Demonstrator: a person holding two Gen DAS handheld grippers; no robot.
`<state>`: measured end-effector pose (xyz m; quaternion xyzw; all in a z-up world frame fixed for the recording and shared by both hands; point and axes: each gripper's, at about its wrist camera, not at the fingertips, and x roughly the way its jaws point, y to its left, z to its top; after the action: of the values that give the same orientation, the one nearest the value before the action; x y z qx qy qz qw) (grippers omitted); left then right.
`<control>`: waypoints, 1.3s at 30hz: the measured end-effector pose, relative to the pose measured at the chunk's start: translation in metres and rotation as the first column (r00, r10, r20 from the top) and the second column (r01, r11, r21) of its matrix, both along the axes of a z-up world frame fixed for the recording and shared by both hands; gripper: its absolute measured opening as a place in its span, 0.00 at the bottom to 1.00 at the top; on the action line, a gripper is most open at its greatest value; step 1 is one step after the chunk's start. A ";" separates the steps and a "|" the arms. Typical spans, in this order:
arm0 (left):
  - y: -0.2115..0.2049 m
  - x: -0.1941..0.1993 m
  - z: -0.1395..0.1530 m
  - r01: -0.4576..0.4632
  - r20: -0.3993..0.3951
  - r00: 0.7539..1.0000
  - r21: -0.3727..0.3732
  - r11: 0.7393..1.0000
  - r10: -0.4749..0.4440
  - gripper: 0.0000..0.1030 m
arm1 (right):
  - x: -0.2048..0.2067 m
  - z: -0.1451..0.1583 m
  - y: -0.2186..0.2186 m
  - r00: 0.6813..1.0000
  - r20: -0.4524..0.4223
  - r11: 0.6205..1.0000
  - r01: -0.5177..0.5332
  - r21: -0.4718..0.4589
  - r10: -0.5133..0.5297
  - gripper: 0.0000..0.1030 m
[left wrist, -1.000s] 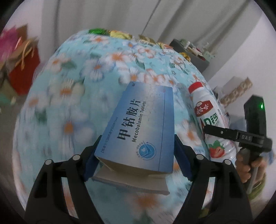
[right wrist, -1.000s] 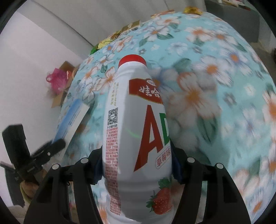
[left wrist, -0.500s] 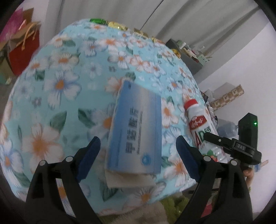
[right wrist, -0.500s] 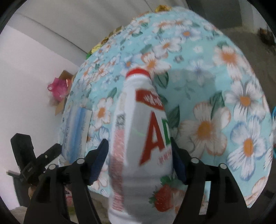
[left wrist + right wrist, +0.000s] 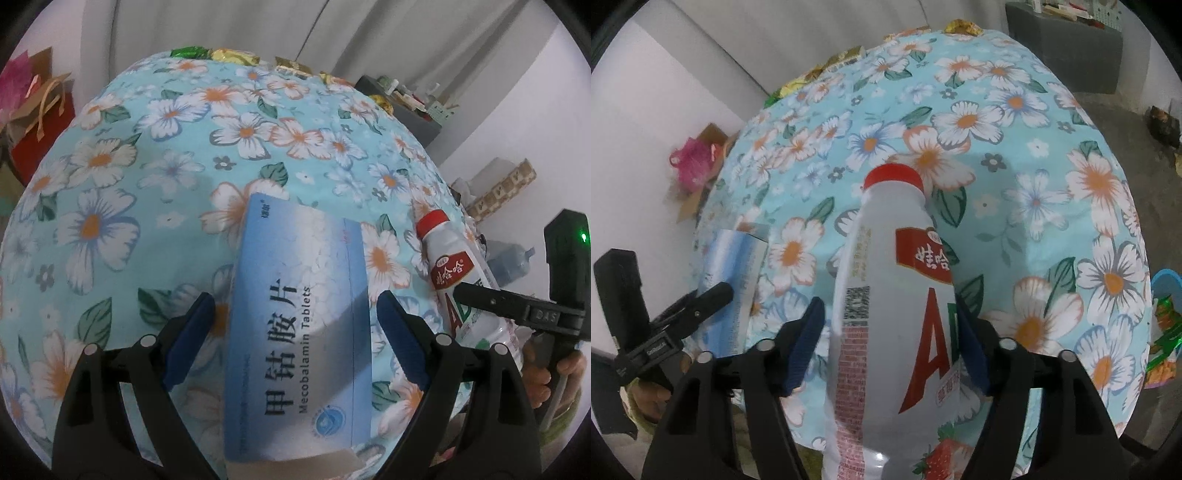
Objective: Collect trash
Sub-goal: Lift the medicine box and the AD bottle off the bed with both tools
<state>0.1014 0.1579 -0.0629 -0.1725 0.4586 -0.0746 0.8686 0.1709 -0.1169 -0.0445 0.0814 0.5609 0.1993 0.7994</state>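
A blue medicine box [image 5: 301, 332] marked Mecobalamin Tablets lies between the fingers of my left gripper [image 5: 295, 321], whose jaws stand apart with gaps on both sides of the box. A white AD milk bottle [image 5: 897, 314] with a red cap lies between the fingers of my right gripper [image 5: 892, 336], whose blue pads [image 5: 805, 343] stand a little off its sides. Both sit over the near edge of the floral table [image 5: 166, 155]. The bottle [image 5: 454, 280] and right gripper also show in the left wrist view, and the box [image 5: 735, 273] in the right wrist view.
Shiny snack wrappers [image 5: 232, 55] lie along the table's far edge. A red bag [image 5: 37, 122] stands on the floor to the left, a dark cabinet [image 5: 1067, 48] behind the table, and a blue basket with wrappers [image 5: 1163, 317] to the right.
Both grippers have opened and let go of the box and the bottle, and have pulled back toward the table's near edge.
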 end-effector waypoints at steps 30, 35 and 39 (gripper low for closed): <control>-0.004 -0.016 -0.005 0.006 -0.013 1.000 -0.017 1.000 -0.006 0.69 | -0.014 -0.010 0.003 0.993 -0.116 0.994 0.031 0.108 -0.018 0.60; -0.006 -0.015 -0.005 0.011 -0.007 1.000 -0.004 1.000 -0.011 0.69 | -0.014 -0.010 0.003 0.993 -0.113 0.994 0.028 0.103 -0.017 0.60; -0.007 -0.015 -0.006 0.012 -0.004 1.000 -0.005 1.000 -0.012 0.69 | -0.014 -0.011 0.004 0.993 -0.115 0.994 0.026 0.104 -0.014 0.60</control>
<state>0.0865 0.1513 -0.0686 -0.1721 0.4610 -0.0805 0.8668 0.1566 -0.1132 -0.0554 0.1402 0.5936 0.2155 0.7626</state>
